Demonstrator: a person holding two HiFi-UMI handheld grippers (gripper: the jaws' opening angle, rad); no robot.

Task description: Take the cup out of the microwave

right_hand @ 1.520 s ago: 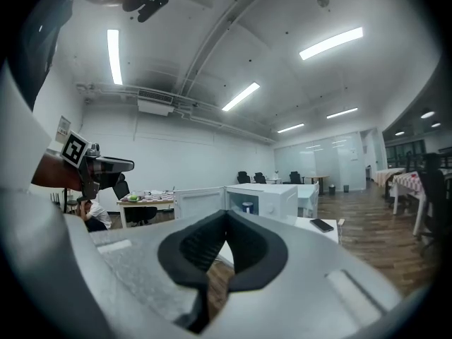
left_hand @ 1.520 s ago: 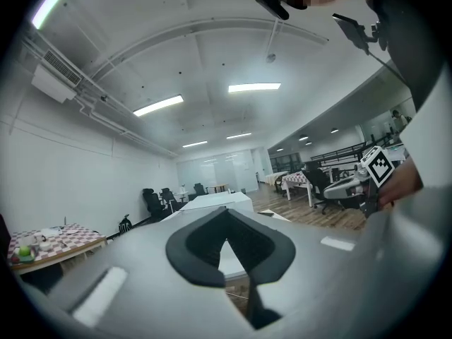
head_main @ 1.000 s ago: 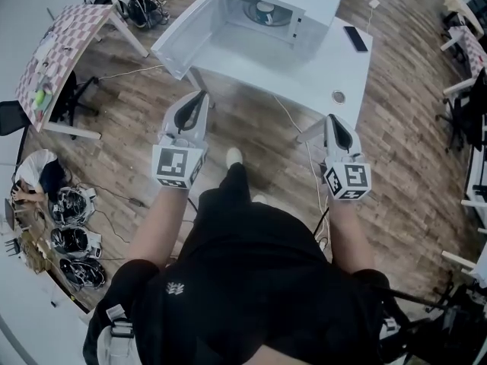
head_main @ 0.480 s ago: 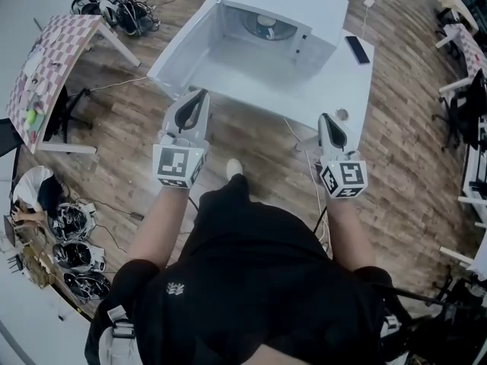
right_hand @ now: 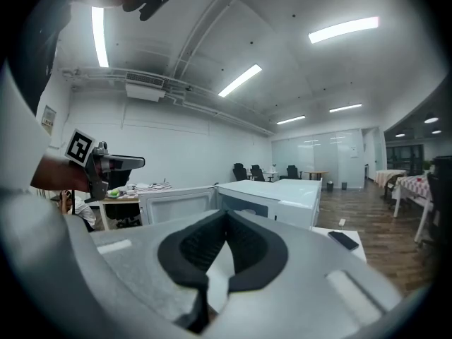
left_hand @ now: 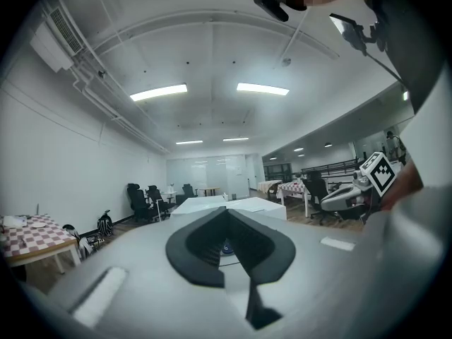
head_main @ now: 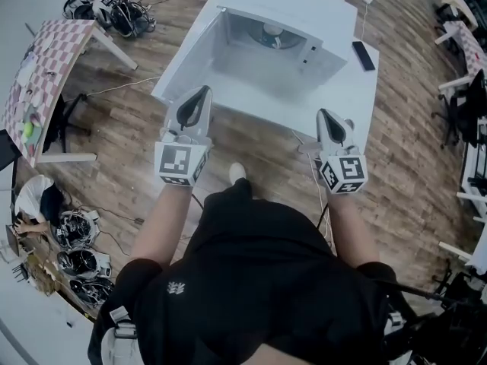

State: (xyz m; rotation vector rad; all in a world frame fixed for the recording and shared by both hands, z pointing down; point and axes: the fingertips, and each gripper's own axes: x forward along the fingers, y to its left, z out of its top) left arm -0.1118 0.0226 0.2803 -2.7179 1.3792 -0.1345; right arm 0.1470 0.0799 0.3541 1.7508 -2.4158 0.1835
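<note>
A white microwave (head_main: 293, 21) stands on a white table (head_main: 358, 90) with its door (head_main: 190, 55) swung open to the left. Inside, a pale cup (head_main: 272, 30) sits on the turntable. My left gripper (head_main: 202, 91) is shut and empty, and its tip hangs over the open door's near edge. My right gripper (head_main: 323, 115) is also shut and empty, over the table's near edge, well short of the cavity. From the right gripper view, the microwave (right_hand: 272, 193) and its door (right_hand: 176, 203) lie beyond the closed jaws of the right gripper (right_hand: 226, 214). The left gripper (left_hand: 227, 210) points level at the microwave (left_hand: 236, 205).
A black phone (head_main: 363, 55) lies on the table right of the microwave. A table with a checked cloth (head_main: 42, 59) stands at the left, with cables and gear on the floor (head_main: 76, 242). Office chairs (head_main: 468, 105) line the right side. A cord (head_main: 304, 147) hangs below the table.
Both grippers have moved forward with the person toward the microwave. They were over bare floor and are now at the door and the table's near edge. Both stayed shut.
</note>
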